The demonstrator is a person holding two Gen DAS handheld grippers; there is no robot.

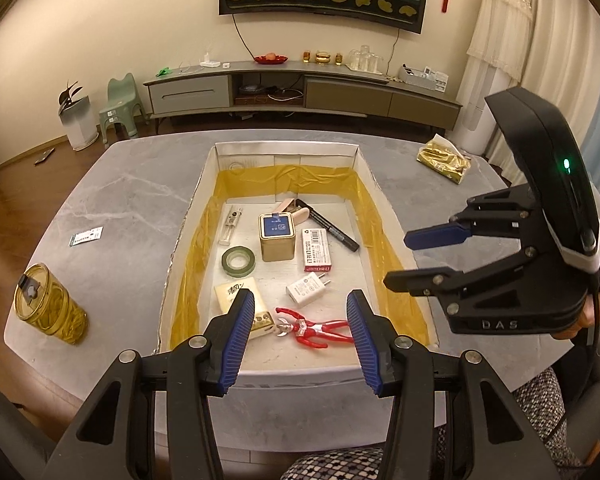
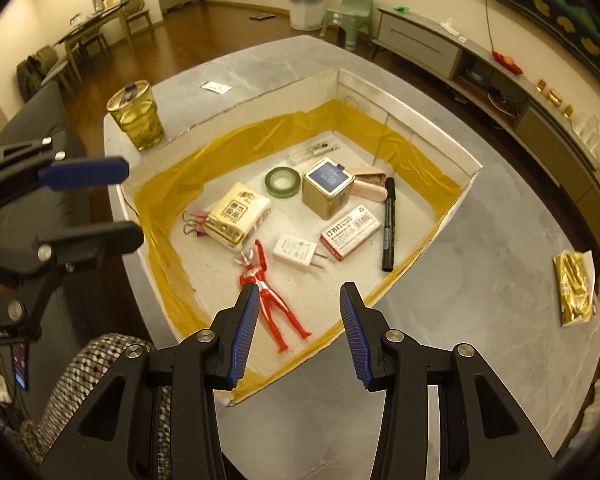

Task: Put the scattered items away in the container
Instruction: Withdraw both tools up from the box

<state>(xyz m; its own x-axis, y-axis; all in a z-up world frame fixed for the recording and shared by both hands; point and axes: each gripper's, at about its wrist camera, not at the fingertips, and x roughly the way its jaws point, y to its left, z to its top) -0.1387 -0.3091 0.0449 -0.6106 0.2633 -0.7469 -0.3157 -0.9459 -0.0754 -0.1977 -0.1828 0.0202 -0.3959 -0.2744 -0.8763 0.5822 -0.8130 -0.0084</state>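
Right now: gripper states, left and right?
Left gripper: open, holding nothing.
Right gripper: open, holding nothing.

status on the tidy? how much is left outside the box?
Mostly done: the red toy figure, white charger plug, black marker and gold square tin lie inside the white cardboard box. Left gripper and right gripper are open, empty. Still on the table: small white card, gold foil packet, amber tumbler.

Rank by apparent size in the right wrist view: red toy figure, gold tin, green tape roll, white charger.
1. Red toy figure, though it lies nearest the camera
2. Gold tin
3. Green tape roll and white charger: too alike to rank
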